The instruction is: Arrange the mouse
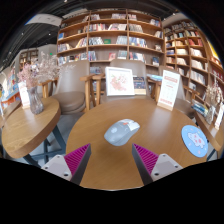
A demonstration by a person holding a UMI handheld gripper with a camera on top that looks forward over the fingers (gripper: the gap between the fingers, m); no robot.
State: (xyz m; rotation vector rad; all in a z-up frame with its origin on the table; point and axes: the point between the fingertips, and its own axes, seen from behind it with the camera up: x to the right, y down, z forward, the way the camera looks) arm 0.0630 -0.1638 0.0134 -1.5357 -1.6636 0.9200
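Note:
A pale blue-white mouse lies on the round wooden table, just ahead of my fingers and about midway between their lines. My gripper is open, with bare wood between its two magenta pads. The mouse rests on the table alone, and neither finger touches it.
A round blue mat lies at the table's right side. A booklet stand and a sign card stand at the far edge. A second wooden table with a vase is at the left. Bookshelves fill the background.

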